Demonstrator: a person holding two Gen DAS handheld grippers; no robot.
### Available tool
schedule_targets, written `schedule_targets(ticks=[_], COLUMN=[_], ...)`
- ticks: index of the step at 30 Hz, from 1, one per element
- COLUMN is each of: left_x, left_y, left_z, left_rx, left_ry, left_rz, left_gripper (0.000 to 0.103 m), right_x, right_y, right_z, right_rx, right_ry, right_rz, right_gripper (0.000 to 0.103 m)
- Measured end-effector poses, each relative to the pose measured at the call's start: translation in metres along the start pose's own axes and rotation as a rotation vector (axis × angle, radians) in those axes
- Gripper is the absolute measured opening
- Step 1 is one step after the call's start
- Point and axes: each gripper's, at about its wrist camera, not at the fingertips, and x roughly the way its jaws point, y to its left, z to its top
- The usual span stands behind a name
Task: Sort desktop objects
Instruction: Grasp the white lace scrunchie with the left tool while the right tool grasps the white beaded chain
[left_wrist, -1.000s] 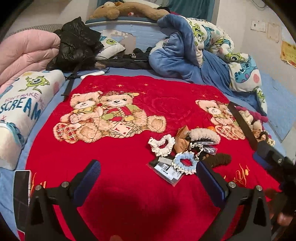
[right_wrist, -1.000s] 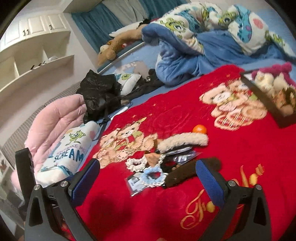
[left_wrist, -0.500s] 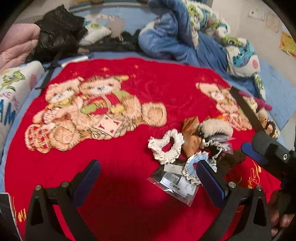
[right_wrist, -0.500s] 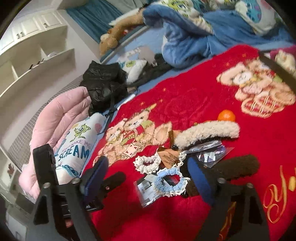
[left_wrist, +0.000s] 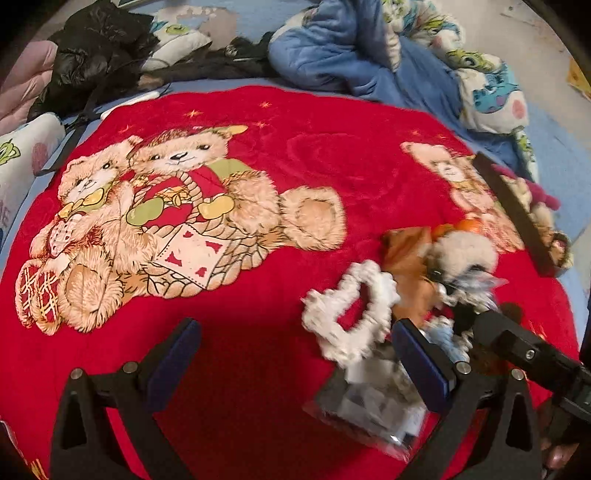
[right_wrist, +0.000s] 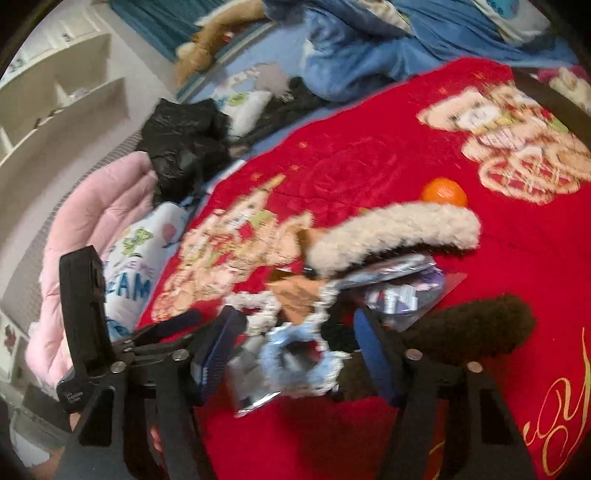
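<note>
A pile of small objects lies on the red bear blanket (left_wrist: 258, 295). It holds a white scrunchie (left_wrist: 347, 317), a light blue scrunchie (right_wrist: 299, 362), a clear packet (left_wrist: 373, 410), a cream fluffy band (right_wrist: 391, 232), a dark brown fluffy band (right_wrist: 469, 328), a brown tag (right_wrist: 295, 295) and an orange (right_wrist: 443, 192). My left gripper (left_wrist: 295, 354) is open, its right finger beside the white scrunchie. My right gripper (right_wrist: 299, 350) is open around the blue scrunchie, not closed on it. Each gripper shows in the other's view.
A dark tray (left_wrist: 517, 218) with plush items stands at the blanket's right edge. A black jacket (left_wrist: 96, 55), pink quilt (right_wrist: 92, 221), printed pillow (right_wrist: 136, 266) and blue duvet (left_wrist: 351, 55) ring the blanket. White shelves (right_wrist: 55, 92) stand at the far left.
Both grippers have moved forward and down toward the pile. The right gripper now straddles the blue scrunchie and its jaws have narrowed somewhat. The objects have not moved.
</note>
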Motion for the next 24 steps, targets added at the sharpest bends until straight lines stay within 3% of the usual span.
schedule_targets(ticks=[2,4,7,9,11,12,15,18,19,24], left_x=[0.004,0.01,0.021,0.023,0.02,0.02,0.018,0.014,0.012,-0.003], left_y=[0.003,0.004,0.004,0.001,-0.001,-0.001,0.004,0.008,0.009,0.007], left_z=[0.003,0.005,0.004,0.002,0.002,0.003,0.005,0.001,0.0,-0.005], left_rx=[-0.022,-0.02,0.006,0.027,0.042,0.031,-0.017,-0.038,-0.041,-0.045], left_ry=[-0.004,0.004,0.022,0.026,0.013,0.014,0.025,0.02,0.026,0.008], left_rz=[-0.01,-0.012,0.018,0.035,0.038,0.036,0.005,-0.039,-0.064,-0.084], left_gripper=[0.103,0.103,0.102,0.093,0.074,0.07,0.051,0.021,0.016,0.012], right_x=[0.006,0.01,0.013,0.014,0.014,0.014,0.014,0.013,0.013,0.009], right_y=[-0.009,-0.015,-0.018,-0.017,-0.017,-0.019,-0.022,-0.022,-0.021,-0.019], right_z=[0.002,0.002,0.001,0.0,-0.001,-0.002,-0.002,-0.002,-0.002,-0.003], right_rx=[0.027,0.037,0.043,0.031,0.036,0.047,0.069,0.072,0.073,0.079], right_ry=[0.015,0.02,0.023,0.025,0.025,0.023,0.021,0.022,0.024,0.028], right_rz=[-0.018,-0.035,-0.046,-0.054,-0.051,-0.049,-0.055,-0.056,-0.057,-0.059], right_gripper=[0.035,0.025,0.02,0.019,0.017,0.017,0.013,0.013,0.013,0.013])
